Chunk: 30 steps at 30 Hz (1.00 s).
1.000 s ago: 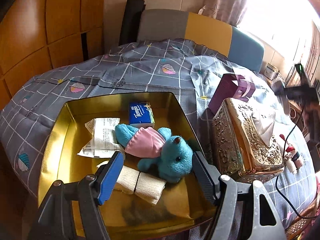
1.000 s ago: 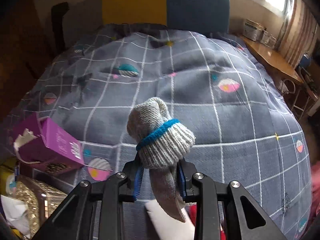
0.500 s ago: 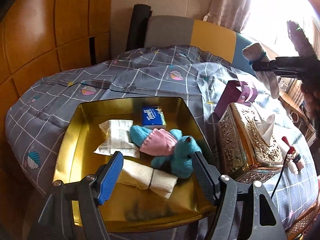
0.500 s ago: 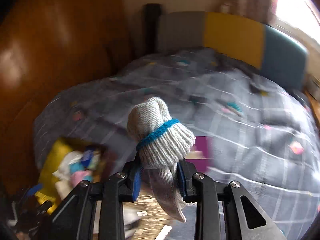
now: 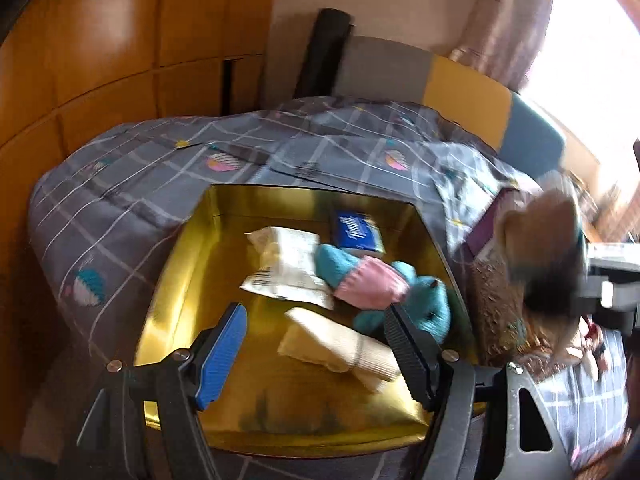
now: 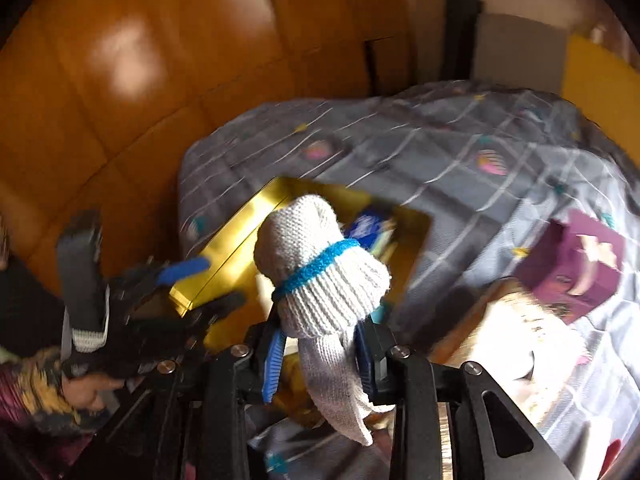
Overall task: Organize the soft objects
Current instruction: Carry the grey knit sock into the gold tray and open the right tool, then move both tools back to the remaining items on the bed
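We found the right gripper (image 6: 320, 354) with its jaws opening, a rolled grey sock (image 6: 320, 276) with a blue band between them; the blue pad stood a little off the sock's hanging tail on one side, and whether the other pad was pressing on it we could not tell. The sock hung above the near edge of the gold tin tray (image 6: 224, 264) on the grey checked quilt (image 6: 460, 168). Our left gripper (image 5: 316, 354) stood wide apart and held nothing, poised over the tray's front part. Inside the tray (image 5: 176, 280) we noted a teal plush toy (image 5: 400, 292) with a pink middle, a folded cream cloth (image 5: 340, 344) just before it, a white packet (image 5: 288, 268) touching the toy, and a blue tissue pack (image 5: 356, 232) behind. A purple box (image 6: 572, 264) sat on the quilt beside an ornate gold box (image 5: 496, 308), blurred in both views.
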Each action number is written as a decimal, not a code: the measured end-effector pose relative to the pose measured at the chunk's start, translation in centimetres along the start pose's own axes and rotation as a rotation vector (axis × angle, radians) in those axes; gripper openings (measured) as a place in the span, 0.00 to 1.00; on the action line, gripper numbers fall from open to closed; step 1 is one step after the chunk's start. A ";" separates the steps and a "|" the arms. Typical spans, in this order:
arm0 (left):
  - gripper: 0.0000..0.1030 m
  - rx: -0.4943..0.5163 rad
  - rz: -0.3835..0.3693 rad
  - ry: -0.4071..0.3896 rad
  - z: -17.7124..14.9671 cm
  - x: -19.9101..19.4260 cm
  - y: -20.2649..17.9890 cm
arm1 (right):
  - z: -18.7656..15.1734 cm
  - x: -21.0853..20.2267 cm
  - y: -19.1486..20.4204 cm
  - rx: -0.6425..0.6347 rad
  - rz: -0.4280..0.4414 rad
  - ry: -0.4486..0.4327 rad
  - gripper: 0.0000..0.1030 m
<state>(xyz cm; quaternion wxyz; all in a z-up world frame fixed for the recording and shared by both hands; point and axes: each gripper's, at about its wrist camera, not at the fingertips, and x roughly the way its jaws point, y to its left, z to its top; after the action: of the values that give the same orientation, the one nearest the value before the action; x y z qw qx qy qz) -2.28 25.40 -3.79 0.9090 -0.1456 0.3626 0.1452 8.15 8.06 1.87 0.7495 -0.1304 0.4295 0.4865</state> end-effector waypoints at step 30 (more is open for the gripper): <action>0.70 0.047 0.029 -0.071 -0.2 -2.1 -0.6 | -4.6 3.4 3.8 -0.100 -0.229 -0.049 0.74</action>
<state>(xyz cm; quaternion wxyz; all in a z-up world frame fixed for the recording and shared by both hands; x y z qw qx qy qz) -3.70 24.47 -2.38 0.9223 -0.1139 0.3355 0.1547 3.07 9.24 -2.66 0.8029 -0.2037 0.3687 0.4217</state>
